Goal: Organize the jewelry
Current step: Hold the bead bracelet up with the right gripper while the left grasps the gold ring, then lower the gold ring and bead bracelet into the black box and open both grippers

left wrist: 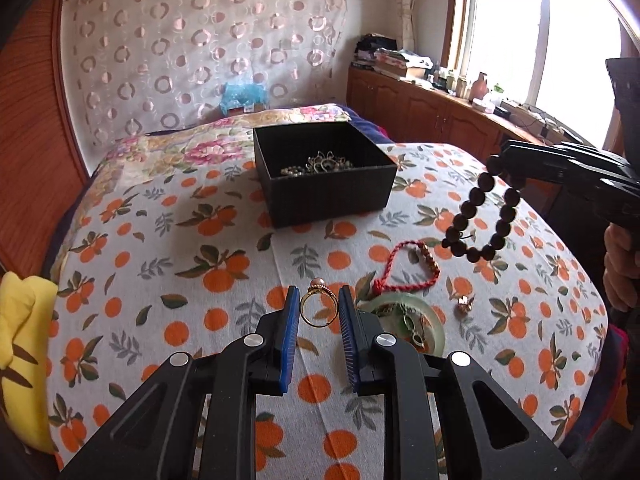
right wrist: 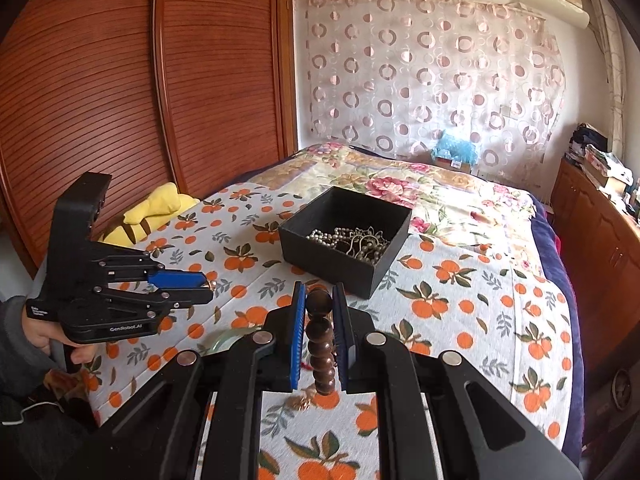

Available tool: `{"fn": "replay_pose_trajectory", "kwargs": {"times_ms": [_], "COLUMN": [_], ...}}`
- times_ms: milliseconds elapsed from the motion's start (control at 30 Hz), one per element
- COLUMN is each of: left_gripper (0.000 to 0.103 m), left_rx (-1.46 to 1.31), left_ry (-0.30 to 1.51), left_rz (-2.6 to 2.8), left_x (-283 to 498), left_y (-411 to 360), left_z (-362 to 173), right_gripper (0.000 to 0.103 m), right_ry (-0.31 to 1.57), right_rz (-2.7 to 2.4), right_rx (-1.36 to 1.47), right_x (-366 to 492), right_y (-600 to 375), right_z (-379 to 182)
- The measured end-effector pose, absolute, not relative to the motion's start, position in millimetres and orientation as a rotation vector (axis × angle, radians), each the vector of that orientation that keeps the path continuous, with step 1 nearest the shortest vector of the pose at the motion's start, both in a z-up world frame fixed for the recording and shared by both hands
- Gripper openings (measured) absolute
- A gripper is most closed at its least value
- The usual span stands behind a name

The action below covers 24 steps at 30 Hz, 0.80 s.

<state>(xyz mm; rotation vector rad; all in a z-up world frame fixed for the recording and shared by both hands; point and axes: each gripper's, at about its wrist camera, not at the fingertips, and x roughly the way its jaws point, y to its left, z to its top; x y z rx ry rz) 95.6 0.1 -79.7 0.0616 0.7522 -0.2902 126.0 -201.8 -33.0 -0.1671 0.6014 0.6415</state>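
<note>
My left gripper (left wrist: pixel 319 307) is shut on a gold ring with a pink pearl (left wrist: pixel 319 305), held above the orange-print bedsheet; it also shows in the right wrist view (right wrist: pixel 206 282). My right gripper (right wrist: pixel 319 300) is shut on a dark wooden bead bracelet (right wrist: pixel 320 340), which hangs from it in the left wrist view (left wrist: pixel 482 216). A black open box (left wrist: pixel 324 172) holding pearl and metal necklaces (right wrist: pixel 352 240) sits further back on the bed. A red cord bracelet (left wrist: pixel 404 268), a jade bangle (left wrist: pixel 434 320) and a small gold piece (left wrist: pixel 464 303) lie on the sheet.
A yellow plush toy (right wrist: pixel 148 212) lies at the bed's left edge by the wooden wardrobe (right wrist: pixel 120 80). A wooden cabinet with clutter (left wrist: pixel 440 100) runs under the window at right. A patterned curtain (left wrist: pixel 200 48) hangs behind the bed.
</note>
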Motion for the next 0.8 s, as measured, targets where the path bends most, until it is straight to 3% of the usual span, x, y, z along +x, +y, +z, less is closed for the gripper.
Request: {"fn": "replay_pose_trajectory", "kwargs": {"times_ms": [800], "left_gripper": [0.019], "left_rx": [0.056], "left_ry": [0.675], "left_rz": [-0.308], "left_x": [176.1], "left_y": [6.0], "left_z": [-33.3], "right_gripper": [0.015], "right_ry": [0.532], "right_rz": [0.738], "right_rx": [-0.148], "right_x": [236.6], "right_y": [-166.8], "right_z": [6.0]}}
